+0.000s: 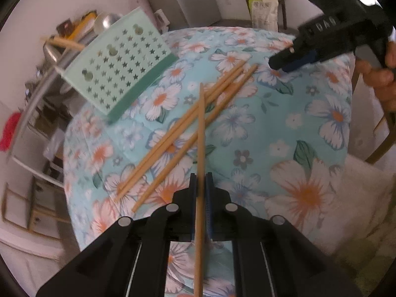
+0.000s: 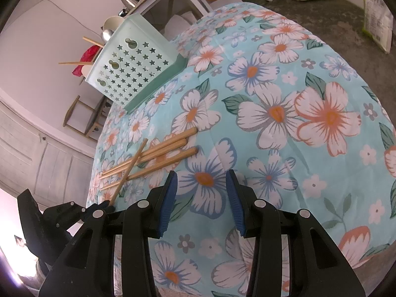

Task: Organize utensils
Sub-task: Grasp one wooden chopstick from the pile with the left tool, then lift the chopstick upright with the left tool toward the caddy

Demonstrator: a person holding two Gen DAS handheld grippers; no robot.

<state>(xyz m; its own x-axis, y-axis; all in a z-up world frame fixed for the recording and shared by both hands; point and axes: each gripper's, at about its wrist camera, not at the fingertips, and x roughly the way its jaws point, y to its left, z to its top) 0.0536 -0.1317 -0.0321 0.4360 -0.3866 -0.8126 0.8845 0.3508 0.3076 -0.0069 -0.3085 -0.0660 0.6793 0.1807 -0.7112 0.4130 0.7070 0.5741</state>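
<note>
**One chopstick clamped, three loose on the bench**

The mint-green utensil holder (image 1: 118, 64), its wall pierced with star holes, stands tilted at the far left edge of the floral-covered bench (image 1: 284, 128); two sticks, probably chopsticks, poke out of its top. Just right of the holder, three wooden chopsticks (image 1: 188, 128) lie side by side on the cloth. The left tongs (image 1: 201, 180) are closed tight on a single chopstick (image 1: 201, 133), which crosses over those three. Further right of the holder, well apart from it, the right tongs (image 2: 201, 185) hang wide open above the cloth, gripping nothing.
</note>
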